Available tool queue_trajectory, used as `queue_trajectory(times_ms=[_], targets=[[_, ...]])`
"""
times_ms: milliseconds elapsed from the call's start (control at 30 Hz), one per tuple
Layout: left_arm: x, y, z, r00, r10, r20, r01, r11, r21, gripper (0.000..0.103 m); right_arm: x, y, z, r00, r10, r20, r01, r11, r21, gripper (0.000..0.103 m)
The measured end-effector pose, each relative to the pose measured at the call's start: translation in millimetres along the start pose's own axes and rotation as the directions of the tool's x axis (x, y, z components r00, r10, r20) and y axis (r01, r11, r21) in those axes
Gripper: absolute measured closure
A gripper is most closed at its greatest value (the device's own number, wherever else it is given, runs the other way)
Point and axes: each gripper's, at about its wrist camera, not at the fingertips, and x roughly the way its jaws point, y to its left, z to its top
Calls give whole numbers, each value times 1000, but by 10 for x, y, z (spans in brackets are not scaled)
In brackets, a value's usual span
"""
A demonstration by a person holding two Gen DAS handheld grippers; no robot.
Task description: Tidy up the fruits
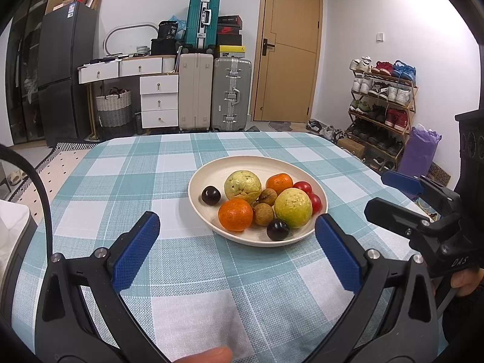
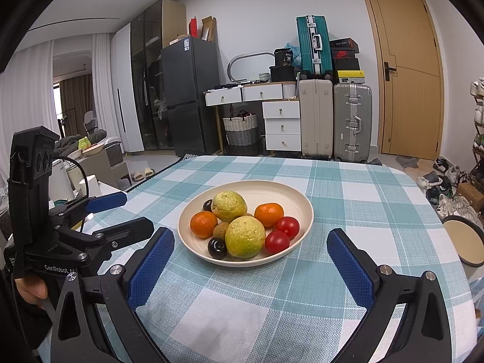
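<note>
From where I sat at the controls, the one container that mattered was a cream plate [image 1: 211, 169] sitting on the teal-and-white checked tablecloth [image 1: 151, 181], a little beyond both sets of tongs. Everything to be sorted lay in it: two yellow-green guavas [image 1: 242, 186], one toward the back and one nearer the front, two oranges [image 1: 235, 214], two red cherry tomatoes [image 2: 277, 241] lying side by side at the plate's right edge, two dark plums [image 1: 210, 195], and two small brown longans [image 1: 263, 214] wedged in the middle between the larger fruit. The pieces crowded together, most of them touching a neighbour, and none lay out on the cloth itself. My left gripper [image 1: 237, 233] hung low over the table just short of the plate's near rim, its blue pads [image 1: 136, 251] spread wide with nothing between them. My right gripper [image 2: 251, 248] was in much the same pose, fingers far apart and empty, the plate framed in the gap beyond them. Each camera caught the other tool off to the side, held in a hand [image 2: 31, 289]. Past the right edge of the table I could see a round cream-topped object with a dark rim [image 2: 464, 242], but I could not tell what it was. Against the far wall stood a woven basket [image 2: 242, 131] with something dark red showing at its top.
</note>
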Motion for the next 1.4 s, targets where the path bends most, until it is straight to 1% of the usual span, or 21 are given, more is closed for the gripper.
queue_trajectory(times_ms=[1400], targets=[[12, -28, 1, 1000, -3, 1, 3, 1000, 5, 1, -3, 7, -2, 1000, 1, -4, -1, 1000, -2, 0]])
